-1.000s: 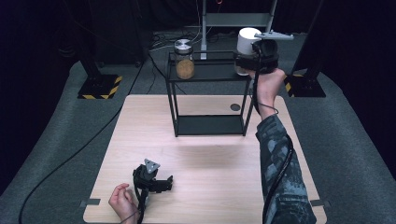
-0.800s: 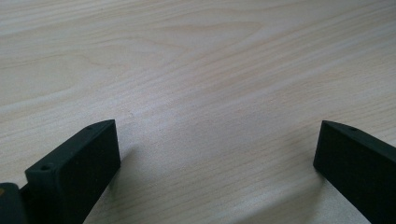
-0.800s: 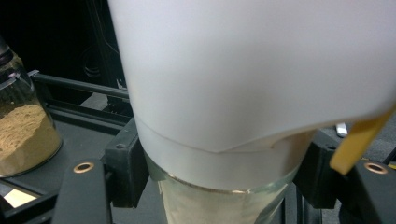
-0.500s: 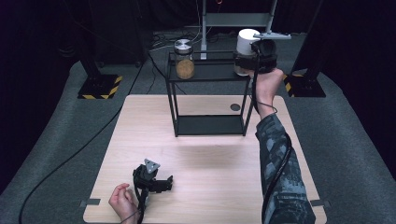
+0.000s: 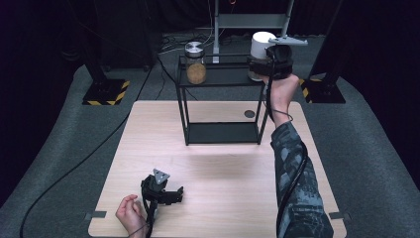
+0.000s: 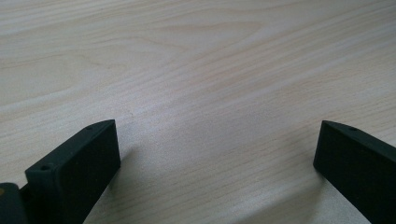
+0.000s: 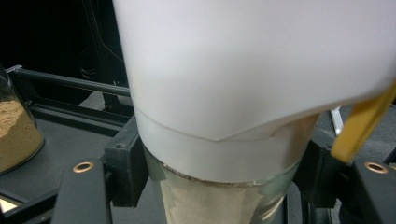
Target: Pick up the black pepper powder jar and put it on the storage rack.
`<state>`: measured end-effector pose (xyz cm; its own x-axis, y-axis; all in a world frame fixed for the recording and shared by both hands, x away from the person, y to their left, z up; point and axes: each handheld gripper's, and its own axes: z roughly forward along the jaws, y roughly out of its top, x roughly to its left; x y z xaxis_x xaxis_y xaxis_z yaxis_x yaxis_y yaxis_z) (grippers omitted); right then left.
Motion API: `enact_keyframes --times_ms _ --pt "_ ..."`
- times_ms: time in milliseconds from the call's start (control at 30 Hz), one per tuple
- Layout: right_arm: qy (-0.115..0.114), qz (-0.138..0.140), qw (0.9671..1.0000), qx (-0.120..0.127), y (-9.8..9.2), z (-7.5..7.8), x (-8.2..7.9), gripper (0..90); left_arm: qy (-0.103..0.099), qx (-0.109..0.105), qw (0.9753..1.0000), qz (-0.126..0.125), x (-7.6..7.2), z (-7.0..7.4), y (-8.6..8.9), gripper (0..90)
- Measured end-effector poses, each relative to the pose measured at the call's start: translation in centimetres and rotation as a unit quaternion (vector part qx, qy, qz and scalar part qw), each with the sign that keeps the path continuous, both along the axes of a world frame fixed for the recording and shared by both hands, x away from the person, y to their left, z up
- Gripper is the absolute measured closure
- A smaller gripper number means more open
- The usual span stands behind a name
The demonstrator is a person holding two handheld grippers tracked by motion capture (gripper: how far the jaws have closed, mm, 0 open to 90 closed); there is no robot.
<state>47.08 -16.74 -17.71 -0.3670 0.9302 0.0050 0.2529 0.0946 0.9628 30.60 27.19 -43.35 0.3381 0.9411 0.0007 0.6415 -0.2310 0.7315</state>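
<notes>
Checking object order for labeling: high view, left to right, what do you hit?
Left gripper on the table → silver-lidded jar of brown powder on the black rack → small round hole in the tabletop → right gripper clamped on the white-lidded jar.

There are two jars on one black shelf rack: one glass jar with a metal lid and one jar with a white lid. There is one wooden table. Two grippers are there, the left gripper and the right gripper.
</notes>
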Motion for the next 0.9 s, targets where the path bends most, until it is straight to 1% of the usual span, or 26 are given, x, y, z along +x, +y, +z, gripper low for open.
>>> enact_keyframes --times_ms 300,633,667,733,767,833,867,900 --pt "-0.003 0.003 1.0000 0.003 -0.24 -0.26 -0.14 29.6 -0.001 -0.001 1.0000 0.001 -0.02 -0.03 -0.02 0.0" --pt "0.006 0.000 1.0000 -0.003 -0.06 0.24 -0.14 29.0 -0.001 -0.001 1.0000 0.001 -0.02 -0.03 -0.02 0.0" --pt "0.008 0.000 1.0000 -0.006 0.01 0.34 -0.13 27.7 -0.001 -0.001 1.0000 0.001 -0.02 -0.03 -0.02 0.0" --pt "0.010 0.000 0.9999 -0.011 0.19 0.42 -0.11 21.0 -0.001 -0.001 1.0000 0.001 -0.02 -0.03 -0.02 0.0" --pt "0.012 0.000 0.9998 -0.015 0.30 0.48 -0.17 15.3 -0.001 -0.001 1.0000 0.001 -0.02 -0.03 -0.02 0.0" --pt "0.018 0.008 0.9998 -0.010 0.12 0.56 -0.27 6.5 -0.001 -0.001 1.0000 0.001 -0.02 -0.03 -0.02 0.0" --pt "0.021 0.006 0.9997 -0.014 0.25 0.70 -0.47 2.0 -0.001 -0.001 1.0000 0.001 -0.02 -0.03 -0.02 0.0" --pt "0.020 -0.001 0.9996 -0.020 0.50 0.73 -0.85 0.0 -0.001 -0.001 1.0000 0.001 -0.02 -0.03 -0.02 0.0"
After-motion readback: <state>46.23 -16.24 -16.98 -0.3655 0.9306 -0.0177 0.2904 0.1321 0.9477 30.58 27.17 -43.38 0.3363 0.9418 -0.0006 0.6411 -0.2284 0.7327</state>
